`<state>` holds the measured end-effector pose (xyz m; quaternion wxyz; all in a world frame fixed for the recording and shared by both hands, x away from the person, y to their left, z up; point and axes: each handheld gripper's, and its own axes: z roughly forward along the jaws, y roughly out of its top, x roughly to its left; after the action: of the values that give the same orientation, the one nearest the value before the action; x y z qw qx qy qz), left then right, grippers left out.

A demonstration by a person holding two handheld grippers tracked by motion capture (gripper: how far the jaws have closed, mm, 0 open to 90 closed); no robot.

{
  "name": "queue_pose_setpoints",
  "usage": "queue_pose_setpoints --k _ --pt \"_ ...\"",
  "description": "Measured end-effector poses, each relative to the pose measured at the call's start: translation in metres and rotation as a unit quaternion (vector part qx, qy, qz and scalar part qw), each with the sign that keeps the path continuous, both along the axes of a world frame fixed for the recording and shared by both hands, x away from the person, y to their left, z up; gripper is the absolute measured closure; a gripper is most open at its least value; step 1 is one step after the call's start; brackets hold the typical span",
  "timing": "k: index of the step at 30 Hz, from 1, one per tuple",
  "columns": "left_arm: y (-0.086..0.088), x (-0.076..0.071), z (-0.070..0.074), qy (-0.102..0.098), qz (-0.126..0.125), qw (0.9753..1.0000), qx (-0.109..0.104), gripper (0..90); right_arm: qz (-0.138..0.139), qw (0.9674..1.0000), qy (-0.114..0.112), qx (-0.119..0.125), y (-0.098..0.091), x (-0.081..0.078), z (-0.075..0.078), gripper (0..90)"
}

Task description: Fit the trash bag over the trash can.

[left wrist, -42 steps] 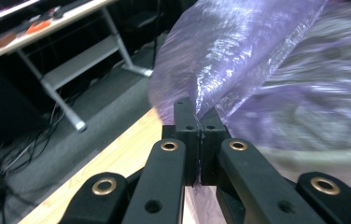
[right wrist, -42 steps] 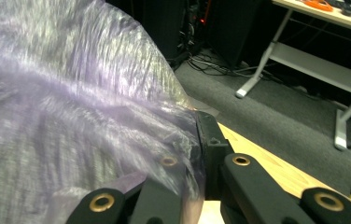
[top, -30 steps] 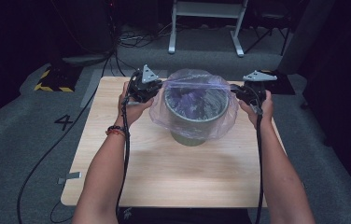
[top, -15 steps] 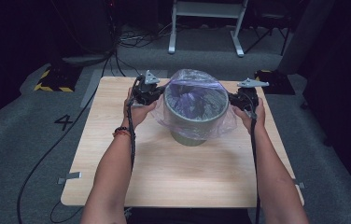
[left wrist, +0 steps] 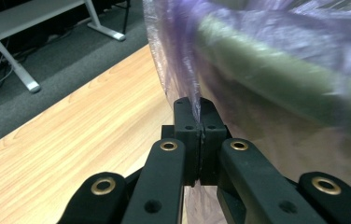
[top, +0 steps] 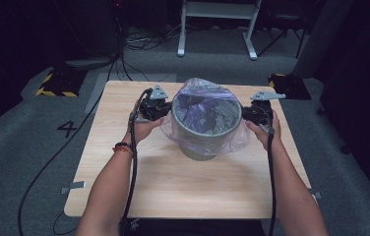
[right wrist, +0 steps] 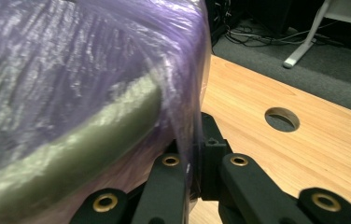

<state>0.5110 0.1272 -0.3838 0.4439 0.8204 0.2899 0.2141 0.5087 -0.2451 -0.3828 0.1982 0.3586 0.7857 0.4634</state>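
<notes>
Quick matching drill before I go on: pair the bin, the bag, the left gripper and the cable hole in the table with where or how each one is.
1 bin
2 plastic bag
3 left gripper
4 cable hole

a clamped on the film
b draped over the rim
c standing mid-table
d in the tabletop, uncovered

Pairs: 1-c, 2-b, 3-a, 4-d

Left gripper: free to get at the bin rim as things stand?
Probably not. The left gripper is shut on the purple bag, and that film lies between it and the bin rim.
</notes>
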Motion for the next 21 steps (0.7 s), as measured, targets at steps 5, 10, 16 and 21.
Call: queue_pose_setpoints --k 5,10,16,21 --pt "0.009 0.005 0.005 -0.010 0.030 0.9994 -0.011 88.8 -0.033 0.9994 -0.011 -0.008 -0.002 0.001 0.006 89.8" --pt "0.011 0.014 0.007 -0.018 0.071 0.9969 -0.029 87.1 -0.068 0.9972 -0.031 0.002 -0.005 0.009 0.015 89.7" --pt "-0.005 0.030 0.005 0.005 0.120 0.9927 -0.005 88.3 -0.086 0.9958 -0.025 -0.020 0.002 0.025 0.016 89.3" --pt "-0.009 0.043 -0.005 0.071 0.114 0.9909 -0.010 87.3 -0.093 0.9952 0.017 -0.025 0.004 0.039 0.003 88.3"
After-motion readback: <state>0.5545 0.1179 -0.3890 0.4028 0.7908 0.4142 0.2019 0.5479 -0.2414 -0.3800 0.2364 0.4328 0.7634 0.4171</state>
